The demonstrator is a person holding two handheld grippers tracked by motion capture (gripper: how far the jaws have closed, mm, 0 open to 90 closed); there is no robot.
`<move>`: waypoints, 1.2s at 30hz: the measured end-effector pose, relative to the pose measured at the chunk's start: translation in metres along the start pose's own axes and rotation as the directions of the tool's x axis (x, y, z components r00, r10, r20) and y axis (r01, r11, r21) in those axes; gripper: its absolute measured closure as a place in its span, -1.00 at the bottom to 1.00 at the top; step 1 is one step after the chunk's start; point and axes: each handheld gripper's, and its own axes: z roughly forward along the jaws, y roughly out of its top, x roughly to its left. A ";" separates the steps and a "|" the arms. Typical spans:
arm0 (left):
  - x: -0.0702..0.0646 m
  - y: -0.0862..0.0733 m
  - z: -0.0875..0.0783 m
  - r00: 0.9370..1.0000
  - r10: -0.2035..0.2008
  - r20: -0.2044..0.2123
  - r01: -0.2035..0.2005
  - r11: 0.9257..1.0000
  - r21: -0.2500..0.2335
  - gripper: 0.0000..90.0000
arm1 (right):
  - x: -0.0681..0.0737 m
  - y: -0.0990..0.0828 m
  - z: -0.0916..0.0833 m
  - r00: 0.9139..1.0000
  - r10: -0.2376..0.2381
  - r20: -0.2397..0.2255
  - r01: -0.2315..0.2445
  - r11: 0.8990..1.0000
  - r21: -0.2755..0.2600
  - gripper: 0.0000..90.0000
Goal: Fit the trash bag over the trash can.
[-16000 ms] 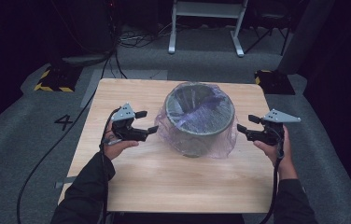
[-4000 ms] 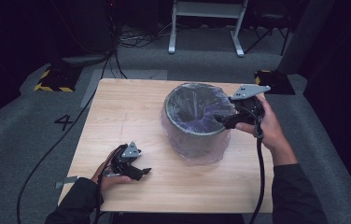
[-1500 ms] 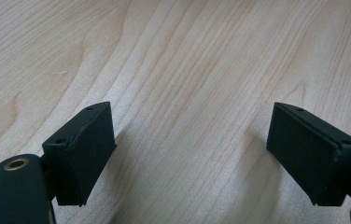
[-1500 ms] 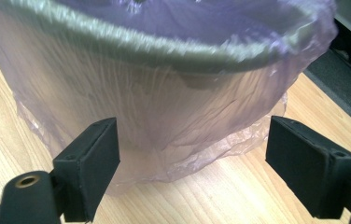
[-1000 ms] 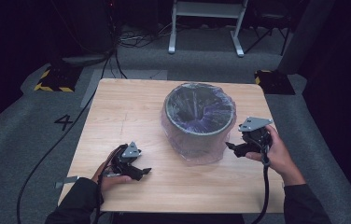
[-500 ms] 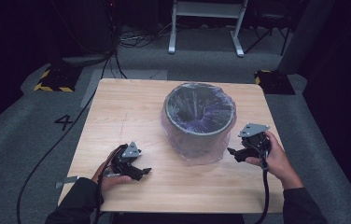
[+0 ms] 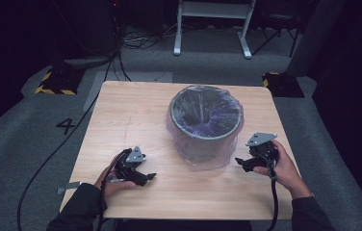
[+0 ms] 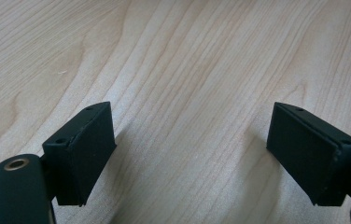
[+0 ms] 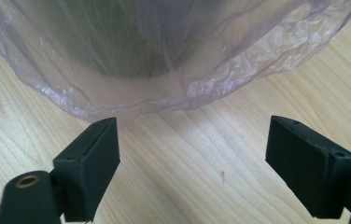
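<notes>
A round grey bin (image 7: 206, 122) stands at the middle of the wooden table (image 7: 135, 115), lined with a thin purplish plastic bag (image 7: 203, 156) that hangs over its rim down to the tabletop. My right gripper (image 7: 239, 161) sits low at the bin's right, open, pointing at the bag's hem. In the right gripper view the bag's crumpled edge (image 9: 164, 100) lies just ahead of the gripper (image 9: 192, 158), with nothing between the jaws. My left gripper (image 7: 149, 177) rests open on the table near the front left edge; bare wood lies under the gripper (image 8: 192, 158) in its own view.
The table stands on grey carpet with a black "4" (image 7: 66, 126) marked at the left. A cable (image 7: 54, 154) trails off the table's left side. A white metal frame (image 7: 213, 24) stands behind the table. Two yellow-and-black striped blocks sit at the back corners.
My right gripper has sunk toward the tabletop beside the bin, staying open. The left gripper has kept still.
</notes>
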 end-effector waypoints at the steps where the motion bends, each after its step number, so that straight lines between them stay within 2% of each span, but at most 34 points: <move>1: 0.000 0.000 0.000 1.000 0.000 0.000 0.000 1.000 0.001 -0.67 | 0.000 -0.002 0.001 1.000 0.001 -0.003 -0.001 1.000 0.005 -0.61; 20: 0.000 0.000 0.000 1.000 0.000 0.000 0.000 1.000 0.000 -0.67 | 0.004 -0.031 0.012 0.999 0.051 -0.018 -0.051 0.999 0.019 -0.60; 22: 0.000 0.000 0.000 1.000 -0.001 0.000 0.001 1.000 0.001 -0.67 | 0.004 -0.034 0.013 0.998 0.056 -0.015 -0.056 0.998 0.018 -0.60; 26: 0.000 0.000 0.000 1.000 -0.001 0.000 0.001 1.000 0.000 -0.67 | 0.007 -0.039 0.014 0.999 0.042 0.030 -0.042 0.999 0.007 -0.59; 32: 0.000 0.000 0.000 1.000 0.000 0.000 0.000 1.000 0.001 -0.67 | 0.011 -0.047 0.017 0.999 0.033 0.037 -0.032 0.999 -0.009 -0.60; 36: 0.000 0.000 0.000 1.000 -0.001 0.000 0.001 1.000 0.000 -0.67 | 0.011 -0.052 0.017 0.998 0.042 0.042 -0.042 0.999 -0.010 -0.60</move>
